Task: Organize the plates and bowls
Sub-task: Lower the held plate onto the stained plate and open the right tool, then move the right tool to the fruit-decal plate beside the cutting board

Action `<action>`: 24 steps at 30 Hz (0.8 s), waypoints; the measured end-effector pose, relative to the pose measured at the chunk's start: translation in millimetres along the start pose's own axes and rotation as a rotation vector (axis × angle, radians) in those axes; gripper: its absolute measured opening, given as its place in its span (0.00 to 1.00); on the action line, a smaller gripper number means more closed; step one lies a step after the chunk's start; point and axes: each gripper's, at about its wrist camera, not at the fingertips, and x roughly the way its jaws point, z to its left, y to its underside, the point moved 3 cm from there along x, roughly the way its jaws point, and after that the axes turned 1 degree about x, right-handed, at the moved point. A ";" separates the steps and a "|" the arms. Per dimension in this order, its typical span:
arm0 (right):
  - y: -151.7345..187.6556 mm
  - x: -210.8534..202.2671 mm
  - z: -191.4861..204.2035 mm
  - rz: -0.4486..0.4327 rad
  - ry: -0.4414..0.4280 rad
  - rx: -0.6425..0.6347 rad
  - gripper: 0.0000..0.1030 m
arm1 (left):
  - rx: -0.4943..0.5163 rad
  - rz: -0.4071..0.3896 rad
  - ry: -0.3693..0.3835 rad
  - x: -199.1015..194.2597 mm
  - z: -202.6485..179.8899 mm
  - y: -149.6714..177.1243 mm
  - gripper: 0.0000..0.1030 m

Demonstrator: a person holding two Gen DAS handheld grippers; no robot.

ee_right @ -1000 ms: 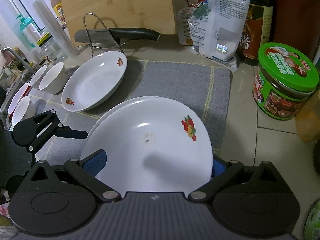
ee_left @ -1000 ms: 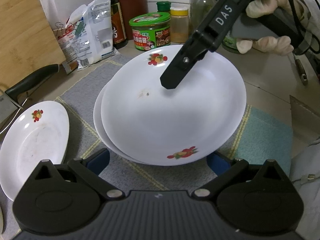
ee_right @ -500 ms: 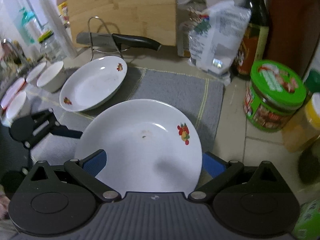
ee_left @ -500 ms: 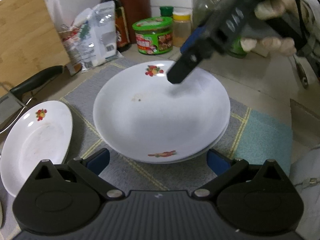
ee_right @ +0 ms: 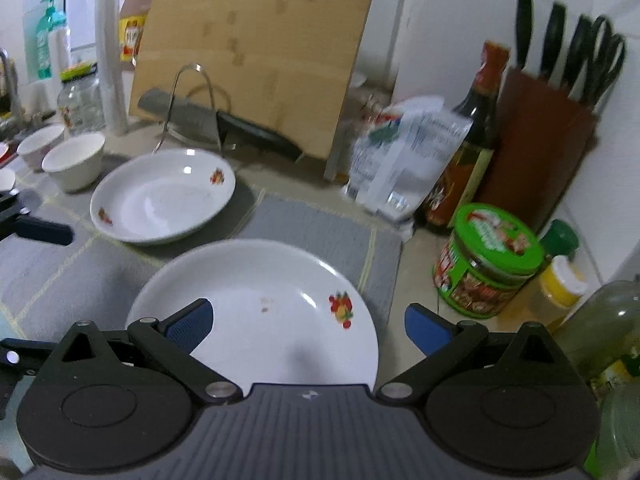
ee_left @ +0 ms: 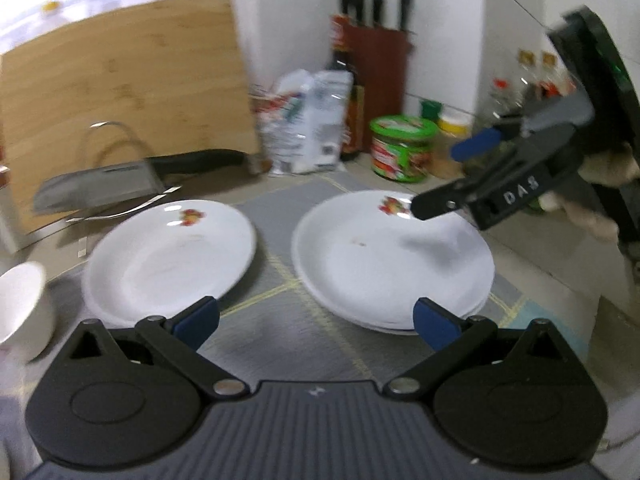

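Readable writing: only "DAS", in pale letters on the side of my right tongs (ee_left: 436, 184), seen at the right edge of the left wrist view; the labels on the green-lidded jar (ee_right: 486, 262), the dark sauce bottle (ee_right: 470, 148) and the plastic bag (ee_right: 404, 156) are too blurred to read. My left tongs (ee_left: 316, 320) are spread wide with nothing between the blue pads. My right tongs (ee_right: 308, 322) are likewise wide open and empty, hovering over the stacked plates (ee_right: 256, 312) at lower centre of the grey mat (ee_right: 320, 228). A second plate (ee_right: 160, 196) sits left of the stack, apart from it. Two white bowls (ee_right: 74, 158) stand at the left edge. Behind, upper centre: a wooden cutting board (ee_right: 252, 48) leaning on the wall, a cleaver (ee_right: 188, 114) on a wire rack, a knife block (ee_right: 540, 132) at right. My gloved hand (ee_left: 600, 184) grips the right tongs.
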 end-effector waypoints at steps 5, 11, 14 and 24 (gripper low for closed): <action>-2.4 -9.7 19.5 -0.026 0.002 0.058 1.00 | -0.094 -0.038 -0.060 -28.7 18.0 9.9 0.99; -5.9 -22.6 54.2 -0.057 0.043 0.090 1.00 | -0.175 -0.070 -0.170 -67.0 46.0 26.4 0.99; -6.3 -29.1 74.8 -0.062 0.045 0.095 1.00 | -0.195 -0.081 -0.190 -85.9 59.6 36.7 0.99; 2.2 -51.5 147.6 -0.058 0.075 0.120 1.00 | -0.177 -0.070 -0.203 -131.5 94.6 74.4 0.99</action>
